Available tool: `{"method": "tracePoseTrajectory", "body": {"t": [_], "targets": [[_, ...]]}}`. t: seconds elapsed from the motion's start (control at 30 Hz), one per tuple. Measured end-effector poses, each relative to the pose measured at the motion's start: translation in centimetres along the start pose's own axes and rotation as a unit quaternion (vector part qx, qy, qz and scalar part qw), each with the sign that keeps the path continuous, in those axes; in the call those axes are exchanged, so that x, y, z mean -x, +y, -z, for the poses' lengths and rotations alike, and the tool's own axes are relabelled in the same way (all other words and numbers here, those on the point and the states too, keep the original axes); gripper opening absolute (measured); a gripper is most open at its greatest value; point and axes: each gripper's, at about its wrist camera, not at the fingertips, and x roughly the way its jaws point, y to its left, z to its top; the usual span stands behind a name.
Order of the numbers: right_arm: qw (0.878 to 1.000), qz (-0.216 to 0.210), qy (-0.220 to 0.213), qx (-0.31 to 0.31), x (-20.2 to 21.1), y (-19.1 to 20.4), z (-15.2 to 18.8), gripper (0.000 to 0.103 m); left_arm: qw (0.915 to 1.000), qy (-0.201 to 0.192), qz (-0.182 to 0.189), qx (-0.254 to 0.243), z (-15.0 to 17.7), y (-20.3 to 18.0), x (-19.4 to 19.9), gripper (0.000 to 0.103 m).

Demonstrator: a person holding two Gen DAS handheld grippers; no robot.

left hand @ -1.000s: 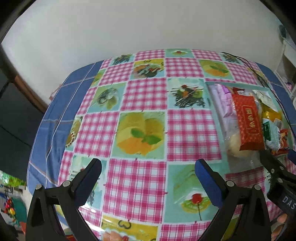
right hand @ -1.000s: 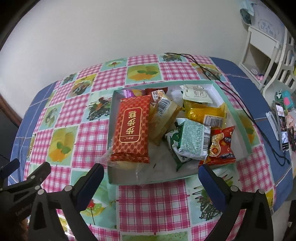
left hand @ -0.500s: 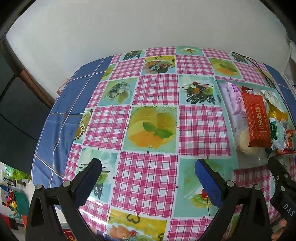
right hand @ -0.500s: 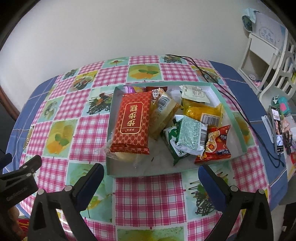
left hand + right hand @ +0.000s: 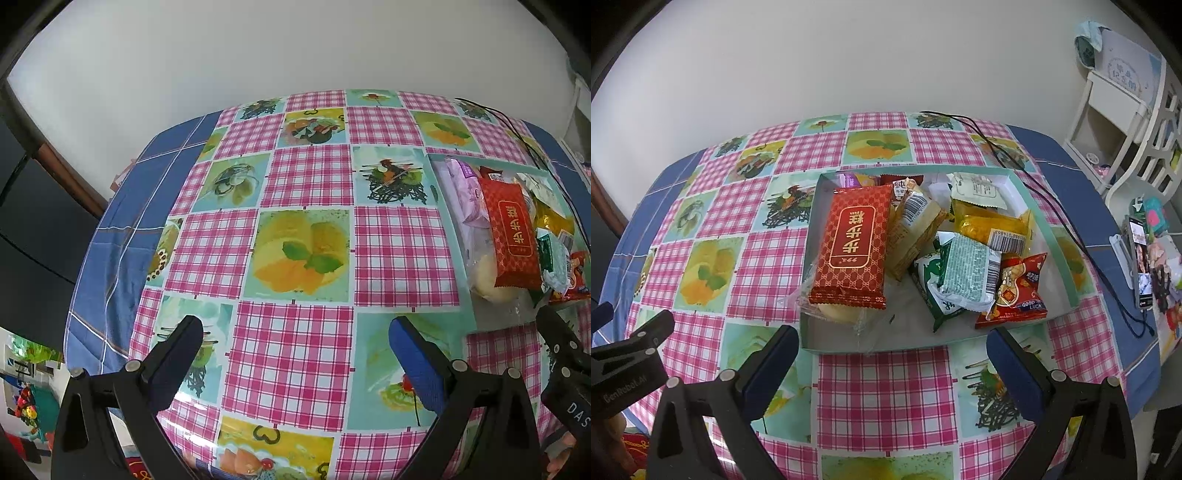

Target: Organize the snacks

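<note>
While both grippers hang w/ jaws spread & holding nothing, snacks sit piled in the box point(image 5: 1060, 243): red pack point(image 5: 851, 245) at box's left side, green pack point(image 5: 967, 275) & peanut bag point(image 5: 1015, 291) toward its near-right corner, yellow pack point(image 5: 990, 225) behind those. Right gripper point(image 5: 892, 365) hovers just short of box's near wall; left gripper point(image 5: 295, 354) over bare cloth point(image 5: 306, 177), well left of box. All packs lie in box, so scene fits sorting about to start or packing done; can't tell which.

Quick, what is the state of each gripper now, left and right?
Left gripper: open, holding nothing, above the checked tablecloth.
Right gripper: open, holding nothing, near the shallow box of snacks.
</note>
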Motion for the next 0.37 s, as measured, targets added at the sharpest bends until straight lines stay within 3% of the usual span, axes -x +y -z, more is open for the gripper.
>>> {"method": "tracePoseTrajectory", "body": {"t": [0.37], "targets": [[1.000,-0.001,0.000,-0.001,0.04,-0.21,0.00,0.103,1.0000,-0.008,0.002,0.000,0.02,0.04,0.20,0.101]]}}
